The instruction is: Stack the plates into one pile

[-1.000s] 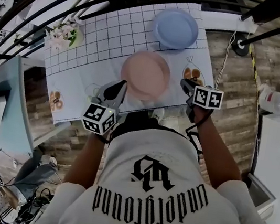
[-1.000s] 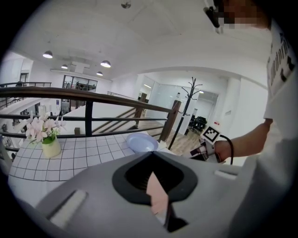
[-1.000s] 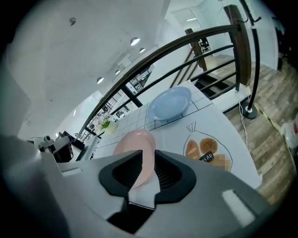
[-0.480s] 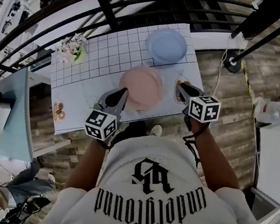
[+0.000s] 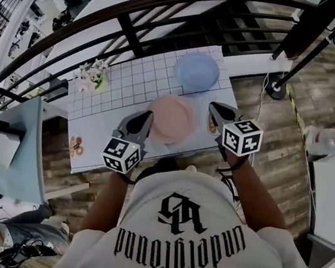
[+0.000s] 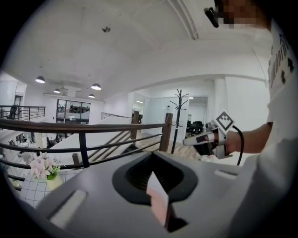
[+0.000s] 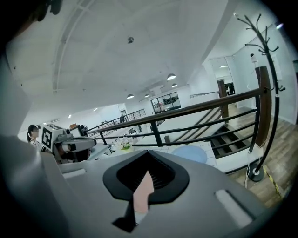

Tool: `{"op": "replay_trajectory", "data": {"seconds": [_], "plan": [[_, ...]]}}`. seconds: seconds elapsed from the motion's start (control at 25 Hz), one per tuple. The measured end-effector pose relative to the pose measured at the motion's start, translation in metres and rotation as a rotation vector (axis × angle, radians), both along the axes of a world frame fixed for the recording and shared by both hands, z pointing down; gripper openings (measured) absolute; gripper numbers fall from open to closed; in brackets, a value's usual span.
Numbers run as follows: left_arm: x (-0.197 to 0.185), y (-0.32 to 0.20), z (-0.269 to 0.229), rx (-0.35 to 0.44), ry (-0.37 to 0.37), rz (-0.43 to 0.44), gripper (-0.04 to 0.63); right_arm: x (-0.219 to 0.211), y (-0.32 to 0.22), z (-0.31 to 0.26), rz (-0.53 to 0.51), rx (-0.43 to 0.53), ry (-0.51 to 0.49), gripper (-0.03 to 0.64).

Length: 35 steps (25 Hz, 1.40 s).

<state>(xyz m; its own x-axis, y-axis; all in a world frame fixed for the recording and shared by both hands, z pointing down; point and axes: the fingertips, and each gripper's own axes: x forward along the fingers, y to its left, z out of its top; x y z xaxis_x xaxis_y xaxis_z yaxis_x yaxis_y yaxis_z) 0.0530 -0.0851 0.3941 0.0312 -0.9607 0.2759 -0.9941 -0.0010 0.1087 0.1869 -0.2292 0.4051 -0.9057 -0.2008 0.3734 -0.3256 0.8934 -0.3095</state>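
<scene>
Head view: "underground" on shirt [image 5: 188,235]; left gripper [image 5: 144,120] jaws together, right gripper [image 5: 217,112] jaws just closed, empty.

Bright, even white light all over, with round ceiling lamps [image 6: 95,86] glowing in the left gripper view. Shadows are faint. There's heavy fisheye: the railing [image 6: 80,126] bows, and both gripper views go black at the corners. Anything right by the lens is soft, and the head view is a bit washed out.
</scene>
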Motion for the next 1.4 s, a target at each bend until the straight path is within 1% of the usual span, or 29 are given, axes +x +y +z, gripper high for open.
{"op": "replay_trajectory", "data": {"seconds": [0.24,0.48,0.68,1.0,1.24,1.4], "plan": [[-0.003,0.004,-0.006,-0.003,-0.018,0.011,0.049,-0.002,0.004,0.006,0.008,-0.011,0.001,0.003],[-0.016,0.010,-0.003,0.000,-0.010,0.024,0.049,-0.004,0.008,0.011,0.032,-0.013,0.018,0.002],[-0.033,0.013,0.003,-0.007,0.004,0.061,0.049,-0.013,0.010,0.010,0.076,-0.004,0.032,0.003],[-0.059,0.020,0.003,-0.007,0.014,0.151,0.049,-0.027,0.024,0.004,0.163,-0.002,0.045,0.003],[-0.076,0.026,0.007,-0.011,0.027,0.180,0.049,-0.034,0.033,0.012,0.201,-0.017,0.070,0.003],[-0.083,0.024,0.011,-0.012,0.033,0.187,0.049,-0.039,0.029,0.016,0.219,-0.019,0.072,0.003]]}}
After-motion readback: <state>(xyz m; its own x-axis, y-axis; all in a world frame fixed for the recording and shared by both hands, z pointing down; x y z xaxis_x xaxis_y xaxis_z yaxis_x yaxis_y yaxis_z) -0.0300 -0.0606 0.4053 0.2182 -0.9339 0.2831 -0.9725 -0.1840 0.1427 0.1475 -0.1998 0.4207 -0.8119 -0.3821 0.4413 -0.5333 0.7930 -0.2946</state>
